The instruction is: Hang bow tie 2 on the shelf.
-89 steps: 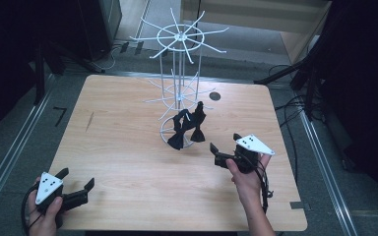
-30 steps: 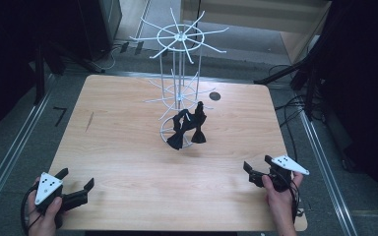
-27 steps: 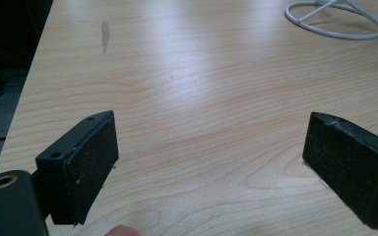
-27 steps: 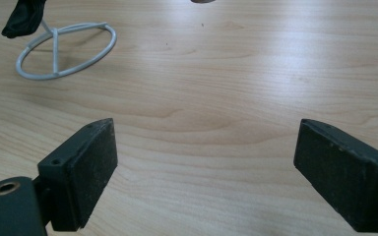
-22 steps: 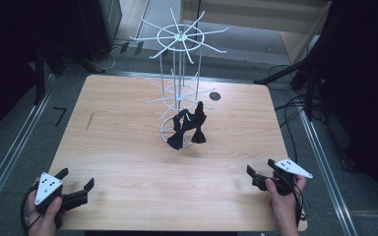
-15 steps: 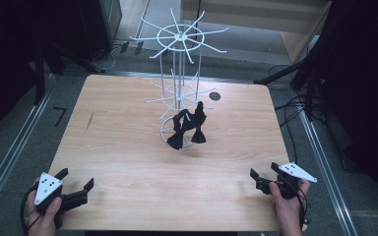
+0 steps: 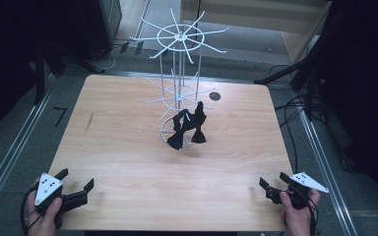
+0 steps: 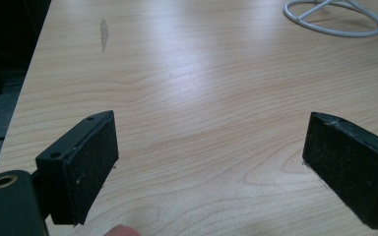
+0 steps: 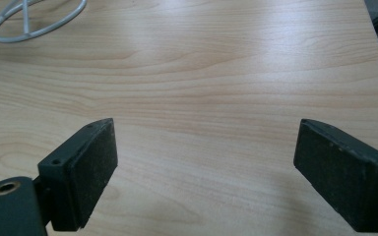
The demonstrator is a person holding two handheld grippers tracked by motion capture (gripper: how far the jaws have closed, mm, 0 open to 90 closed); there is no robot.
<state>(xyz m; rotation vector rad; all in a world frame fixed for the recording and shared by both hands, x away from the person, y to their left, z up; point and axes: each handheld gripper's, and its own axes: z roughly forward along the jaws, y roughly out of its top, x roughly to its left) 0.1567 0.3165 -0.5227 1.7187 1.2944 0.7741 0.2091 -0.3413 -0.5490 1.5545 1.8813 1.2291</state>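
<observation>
A white wire rack (image 7: 179,64) with spoked tiers stands at the far middle of the wooden table (image 7: 128,147). Two black bow ties (image 7: 187,128) hang on its lowest tier, above the ring base (image 7: 165,132). My left gripper (image 7: 75,179) rests open at the table's near left corner, jaws wide apart over bare wood (image 8: 206,147). At the near right corner my right gripper (image 7: 274,181) is open too, with nothing between its jaws (image 9: 202,157). The rack's ring base shows at the top of both gripper views (image 8: 332,24) (image 9: 34,19).
A small dark round mark (image 7: 215,96) lies on the table behind the rack. A grey smudge (image 7: 89,120) marks the left side of the wood. Metal rails (image 7: 10,157) run along the floor on both sides, and cables (image 7: 295,105) trail at the right.
My right gripper has drawn back from beside the rack to the table's near right corner, still open. The left gripper and the bow ties have not moved.
</observation>
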